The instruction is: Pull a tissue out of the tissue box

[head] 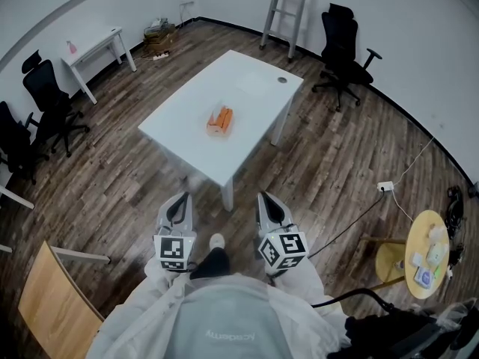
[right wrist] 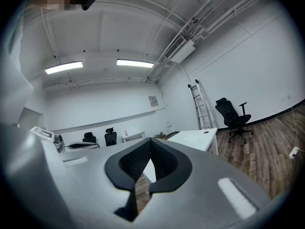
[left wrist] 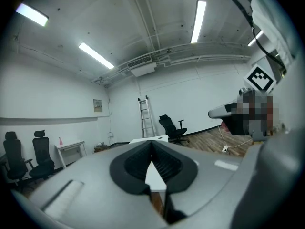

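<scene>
Currently the tissue box (head: 219,120), orange with a pale strip along its top, lies near the middle of the white table (head: 183,133), well apart from both tools. The person stands on the wood-plank floor (head: 135,185) short of the table's near corner and holds the 2 grippers close to the body, side by side, both pointing toward the table.

The left gripper (head: 179,200) has its jaws brought together. In the left gripper view the black pads meet at the tips and nothing sits between them; only a sliver of table top and floor shows through the gap lower down. The right gripper (head: 268,199) is likewise closed and empty, its pads touching at the tips in the right gripper view. A shoe (head: 217,241) shows on the floor between the 2 grippers.

Around the room, a stepladder (head: 284,10) leans at the far wall, and 1 black office chair (head: 344,47) stands beyond the table's right end. 2 more black chairs (head: 49,99) stand at the left, near a small white desk (head: 97,47) against the wall. At the right a round yellow side table (head: 420,234) bears a few small items, and a white power strip (head: 385,186) lies on the floor with its cable trailing away.
</scene>
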The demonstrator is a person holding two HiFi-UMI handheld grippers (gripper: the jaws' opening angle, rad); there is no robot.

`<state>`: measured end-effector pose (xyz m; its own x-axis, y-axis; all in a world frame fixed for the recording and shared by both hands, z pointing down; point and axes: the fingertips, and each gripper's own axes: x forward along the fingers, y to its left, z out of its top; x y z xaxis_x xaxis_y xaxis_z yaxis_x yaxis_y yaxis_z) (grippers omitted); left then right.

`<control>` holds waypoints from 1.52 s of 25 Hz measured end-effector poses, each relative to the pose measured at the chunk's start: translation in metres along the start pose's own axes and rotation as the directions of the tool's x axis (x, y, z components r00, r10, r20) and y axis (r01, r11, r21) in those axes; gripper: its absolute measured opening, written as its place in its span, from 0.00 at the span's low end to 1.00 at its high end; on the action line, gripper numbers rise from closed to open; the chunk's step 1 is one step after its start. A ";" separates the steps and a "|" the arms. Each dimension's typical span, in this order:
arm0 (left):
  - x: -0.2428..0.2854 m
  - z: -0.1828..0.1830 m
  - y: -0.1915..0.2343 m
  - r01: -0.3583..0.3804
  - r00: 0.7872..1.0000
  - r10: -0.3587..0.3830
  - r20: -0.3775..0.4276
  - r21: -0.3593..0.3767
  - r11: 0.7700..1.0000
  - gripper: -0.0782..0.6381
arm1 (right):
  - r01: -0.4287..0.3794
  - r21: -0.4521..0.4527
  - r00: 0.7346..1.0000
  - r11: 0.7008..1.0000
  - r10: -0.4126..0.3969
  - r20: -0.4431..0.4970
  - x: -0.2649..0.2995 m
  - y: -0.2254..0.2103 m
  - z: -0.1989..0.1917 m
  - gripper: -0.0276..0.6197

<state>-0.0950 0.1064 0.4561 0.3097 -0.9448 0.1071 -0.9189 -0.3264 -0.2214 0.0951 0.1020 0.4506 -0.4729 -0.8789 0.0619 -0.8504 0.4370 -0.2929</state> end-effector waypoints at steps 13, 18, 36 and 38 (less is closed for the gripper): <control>0.055 -0.002 0.019 0.033 0.999 -0.033 -0.007 -0.006 0.999 0.11 | 0.025 0.004 1.000 1.000 -0.025 -0.009 0.049 -0.021 0.008 0.05; 0.079 -0.003 0.030 0.046 0.999 -0.046 -0.013 -0.008 0.999 0.11 | 0.046 0.014 0.999 0.999 -0.046 -0.015 0.071 -0.031 0.009 0.05; 0.153 -0.015 0.097 0.079 0.997 -0.079 0.003 -0.041 0.996 0.11 | 0.092 -0.001 0.995 0.996 -0.092 -0.039 0.162 -0.032 0.015 0.05; 0.160 -0.016 0.105 0.080 0.997 -0.080 0.010 -0.045 0.996 0.11 | 0.096 -0.013 0.995 0.995 -0.096 -0.032 0.171 -0.029 0.018 0.05</control>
<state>-0.1463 -0.0783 0.4657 0.3843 -0.9161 0.1148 -0.9012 -0.3992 -0.1685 0.0434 -0.0646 0.4524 -0.3958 -0.9104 0.1205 -0.8949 0.3530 -0.2730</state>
